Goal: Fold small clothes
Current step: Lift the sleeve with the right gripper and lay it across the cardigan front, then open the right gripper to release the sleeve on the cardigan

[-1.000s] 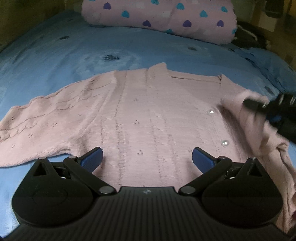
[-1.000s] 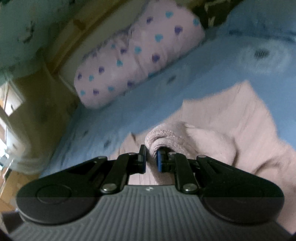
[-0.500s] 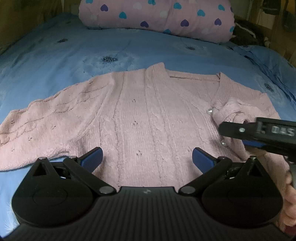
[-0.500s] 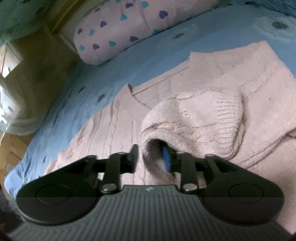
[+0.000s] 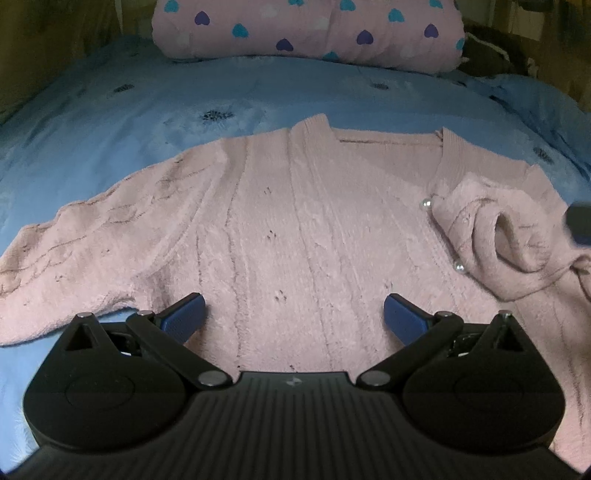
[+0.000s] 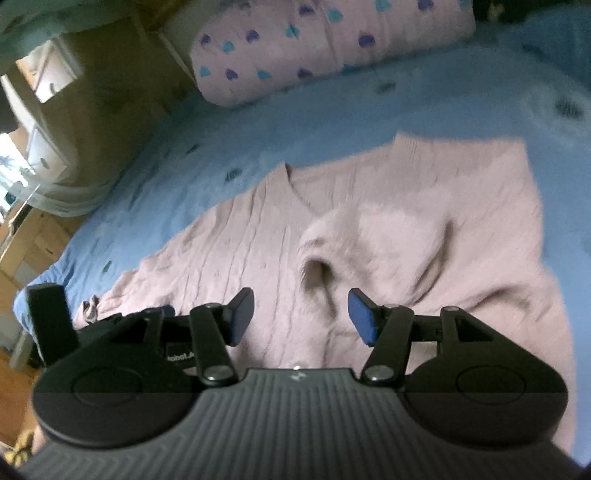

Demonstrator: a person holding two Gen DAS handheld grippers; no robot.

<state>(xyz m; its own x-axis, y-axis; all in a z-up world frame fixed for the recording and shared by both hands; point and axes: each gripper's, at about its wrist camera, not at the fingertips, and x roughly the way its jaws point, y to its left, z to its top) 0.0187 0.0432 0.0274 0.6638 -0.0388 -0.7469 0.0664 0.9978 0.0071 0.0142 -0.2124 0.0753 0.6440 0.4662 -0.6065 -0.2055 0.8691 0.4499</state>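
Observation:
A small pink knitted cardigan point(image 5: 295, 229) with pearl buttons lies flat, front up, on the blue bedspread point(image 5: 184, 110). Its left sleeve point(image 5: 85, 243) stretches out to the left. Its right sleeve point(image 5: 491, 240) is folded in over the chest, cuff open. My left gripper point(image 5: 294, 317) is open and empty over the hem. My right gripper point(image 6: 300, 314) is open and empty, just short of the folded sleeve's cuff point(image 6: 317, 266). In the right wrist view the cardigan point(image 6: 369, 240) fills the middle, and the left gripper point(image 6: 110, 332) shows at lower left.
A pink pillow with coloured hearts point(image 5: 310, 33) lies at the head of the bed, also in the right wrist view point(image 6: 314, 48). A wooden wall and furniture point(image 6: 74, 110) stand beside the bed on the left. Dark items point(image 5: 491, 48) sit at the far right corner.
My right gripper carried the right sleeve over the chest, opened, let it go and drew back. The left gripper stayed open in place.

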